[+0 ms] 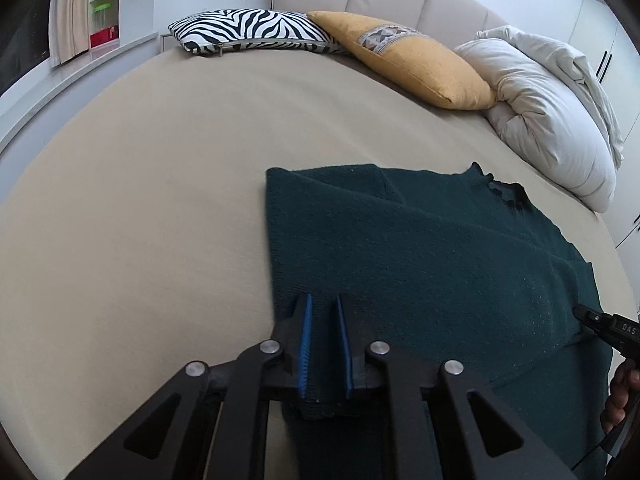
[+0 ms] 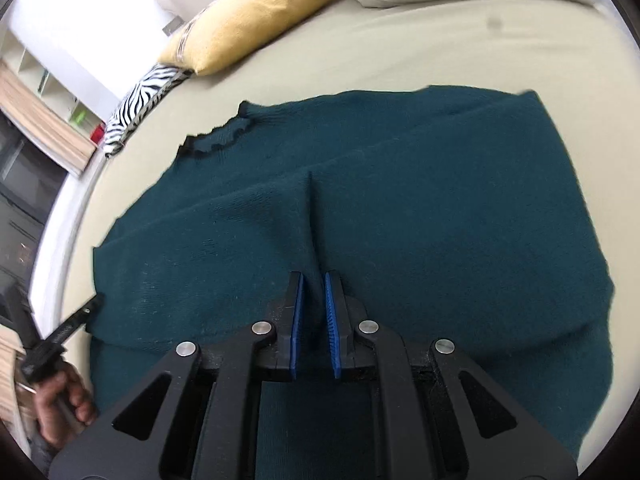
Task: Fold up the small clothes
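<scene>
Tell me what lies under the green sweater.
The green sweater lies spread on the beige bed sheet, which shows all around it. Anything beneath the knit itself is covered. Both the left gripper and right gripper pinch its fabric.

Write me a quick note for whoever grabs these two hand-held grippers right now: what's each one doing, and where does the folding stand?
Left gripper: shut on the green sweater, its fingers pinching the near-left hem edge.
Right gripper: shut on a raised ridge of the same sweater, toward its other side.
The sweater lies on the bed, neckline facing the pillows.
Done: sleeves look tucked in, both sides gripped.
Left: probably lift the hem toward the neckline, then smooth it.
</scene>
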`<state>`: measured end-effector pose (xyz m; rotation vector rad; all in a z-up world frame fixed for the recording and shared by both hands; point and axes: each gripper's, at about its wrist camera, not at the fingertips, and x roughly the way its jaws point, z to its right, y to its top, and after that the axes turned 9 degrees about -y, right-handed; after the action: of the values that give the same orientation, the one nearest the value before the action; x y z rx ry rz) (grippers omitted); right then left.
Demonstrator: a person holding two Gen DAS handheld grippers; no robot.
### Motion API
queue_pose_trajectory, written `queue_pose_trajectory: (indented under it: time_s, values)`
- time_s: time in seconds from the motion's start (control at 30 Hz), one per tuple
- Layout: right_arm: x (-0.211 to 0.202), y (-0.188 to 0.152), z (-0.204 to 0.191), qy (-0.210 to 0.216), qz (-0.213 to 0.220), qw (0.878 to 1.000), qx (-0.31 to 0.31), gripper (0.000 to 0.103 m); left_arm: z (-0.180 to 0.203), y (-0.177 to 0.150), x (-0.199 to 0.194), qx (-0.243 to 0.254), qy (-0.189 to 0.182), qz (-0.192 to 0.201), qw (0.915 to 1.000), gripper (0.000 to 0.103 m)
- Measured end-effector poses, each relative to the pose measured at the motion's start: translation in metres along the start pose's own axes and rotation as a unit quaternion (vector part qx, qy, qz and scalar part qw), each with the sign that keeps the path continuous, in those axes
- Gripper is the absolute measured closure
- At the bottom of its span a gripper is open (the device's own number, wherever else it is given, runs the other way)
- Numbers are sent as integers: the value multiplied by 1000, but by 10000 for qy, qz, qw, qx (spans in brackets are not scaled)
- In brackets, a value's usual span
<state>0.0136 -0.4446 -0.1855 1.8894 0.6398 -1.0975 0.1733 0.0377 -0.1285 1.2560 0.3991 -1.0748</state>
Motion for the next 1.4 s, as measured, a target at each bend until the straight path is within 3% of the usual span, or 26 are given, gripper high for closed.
queue_pose_trajectory:
  time_s: [0.13, 0.23, 0.33, 0.37, 0.4, 0.43, 0.5, 0.53, 0.57, 0.6, 0.7, 0.87, 1.0, 1.17, 1.33, 1.4]
  values:
    - [-21, 1, 0, 217, 376, 9990, 122, 89, 2, -3, 1, 114, 19, 48, 9999, 88]
    - [1, -3, -8, 26, 68, 9999, -131, 90, 3, -5, 1, 272, 59, 53, 9996, 88]
    - [1, -5, 9, 315, 27, 9995, -91, 90, -1, -5, -7, 203, 4, -44, 9998, 88]
    - [-9, -6, 15, 245, -32, 9997, 87, 89, -1, -6, -16, 125, -24, -34, 9999, 85]
    - [-17, -7, 17, 120, 4, 9999, 122, 86, -2, -8, -25, 81, -1, -10, 10000, 69]
    - [-33, -10, 18, 8, 126, 9999, 57, 86, -3, -12, -36, 55, -13, 15, 10000, 63]
    - [-64, -22, 23, 176, 375, 9991, -49, 81, -5, -27, -66, -56, -287, 112, 9995, 49]
    - [-81, -30, 28, 328, 497, 9982, -71, 74, -5, -34, -77, -89, -418, 102, 9990, 46]
    - [-98, -40, 34, 386, 615, 9973, -53, 54, -3, -45, -90, -106, -562, 59, 9983, 44]
    - [-110, -47, 39, 377, 710, 9968, -6, 42, -2, -57, -102, -100, -694, 7, 9975, 44]
    - [-149, -81, 56, 549, 921, 9942, 69, 41, -4, -97, -134, -178, -1042, -261, 9941, 44]
    - [-181, -142, 94, 893, 631, 9936, 278, 41, -18, -170, -164, -550, -1408, -963, 9838, 44]
    - [-185, -190, 130, 980, 302, 9934, 524, 41, -27, -210, -179, -955, -1596, -1201, 9752, 44]
    - [-184, -226, 158, 1138, 36, 9899, 841, 41, -24, -234, -180, -1264, -1988, -1426, 9613, 46]
    - [-192, -247, 177, 1214, -72, 9881, 943, 41, -24, -236, -174, -1334, -2217, -1620, 9523, 46]
    - [-196, -254, 183, 1197, -87, 9882, 948, 42, -27, -235, -172, -1469, -2320, -1657, 9472, 52]
